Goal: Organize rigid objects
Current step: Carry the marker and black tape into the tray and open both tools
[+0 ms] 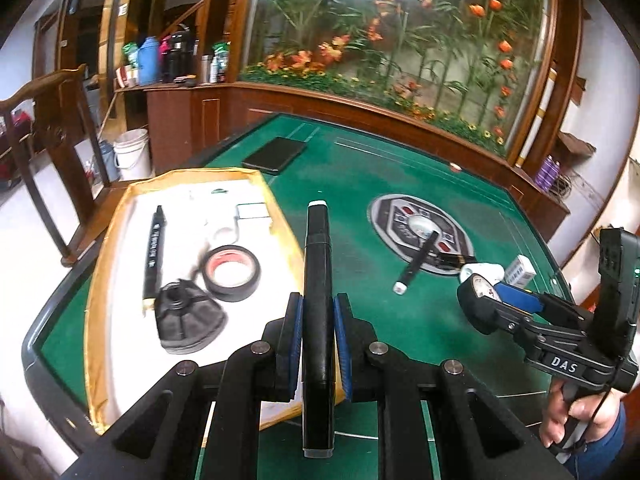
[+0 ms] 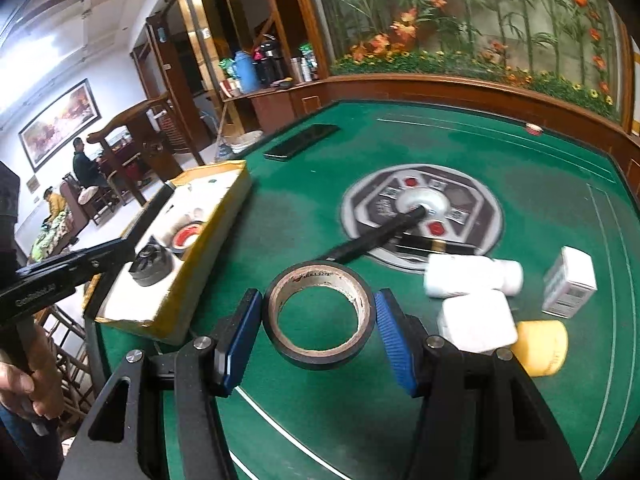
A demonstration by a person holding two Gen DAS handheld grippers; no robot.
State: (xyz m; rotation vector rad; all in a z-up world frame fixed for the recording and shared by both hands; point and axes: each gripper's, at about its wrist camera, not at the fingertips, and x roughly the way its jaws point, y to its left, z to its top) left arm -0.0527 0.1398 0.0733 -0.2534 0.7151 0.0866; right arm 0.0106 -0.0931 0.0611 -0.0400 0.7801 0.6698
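Note:
My left gripper (image 1: 318, 312) is shut on a black marker (image 1: 317, 280) with white end caps, held above the table beside the yellow-edged box (image 1: 116, 216). The box holds a black pen (image 1: 154, 252), a tape roll with a red core (image 1: 231, 272) and a black round part (image 1: 188, 320). My right gripper (image 2: 318, 320) is shut on a black tape roll (image 2: 320, 318), pads on both sides, just above the green felt. It also shows in the left wrist view (image 1: 486, 300). Another black marker (image 2: 376, 240) lies across the centre disc (image 2: 472, 196).
On the felt to the right lie a white bottle (image 2: 472, 278), a white block (image 2: 476, 320), a small white carton (image 2: 570, 288) and a yellow cylinder (image 2: 544, 346). A black phone (image 1: 275, 154) lies at the far side. A wooden rail (image 2: 440, 84) borders the green table (image 2: 540, 168).

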